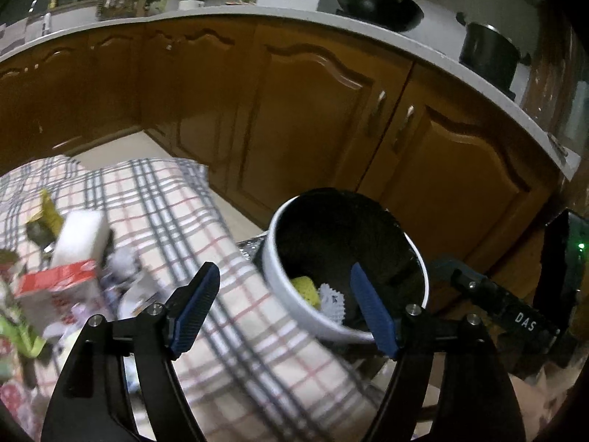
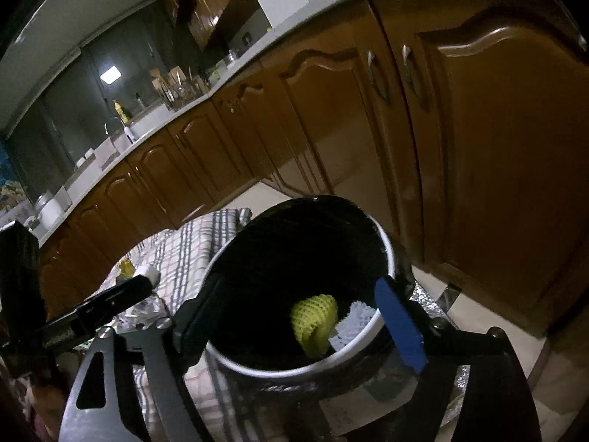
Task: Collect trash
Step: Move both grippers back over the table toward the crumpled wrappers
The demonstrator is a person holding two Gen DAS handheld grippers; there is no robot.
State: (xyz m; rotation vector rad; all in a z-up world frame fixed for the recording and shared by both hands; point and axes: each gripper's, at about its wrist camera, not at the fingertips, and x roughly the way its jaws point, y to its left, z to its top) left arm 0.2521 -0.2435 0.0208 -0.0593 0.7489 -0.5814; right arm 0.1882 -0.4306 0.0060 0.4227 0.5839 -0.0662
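A white bin (image 1: 281, 283) with a black liner stands tilted beside a checkered cloth (image 1: 176, 213). A yellow foam net (image 1: 307, 289) and a white foam net (image 1: 333, 300) lie inside it. My left gripper (image 1: 283, 311) is open over the cloth's edge and the bin's rim, with nothing gripped. Loose trash lies on the cloth at the left: a white block (image 1: 81, 235), a red-and-white carton (image 1: 55, 287) and a yellow wrapper (image 1: 48, 213). My right gripper (image 2: 296, 318) is open over the bin (image 2: 257, 366); the yellow net (image 2: 314, 316) and the white net (image 2: 351, 322) lie below it.
Brown cabinet doors (image 1: 313, 110) run close behind the bin under a white counter (image 1: 423, 55) with a black wok (image 1: 379, 7) and a pot (image 1: 489, 51). Crinkled foil (image 2: 427, 294) lies under the bin. Pale floor (image 1: 121, 147) shows beyond the cloth.
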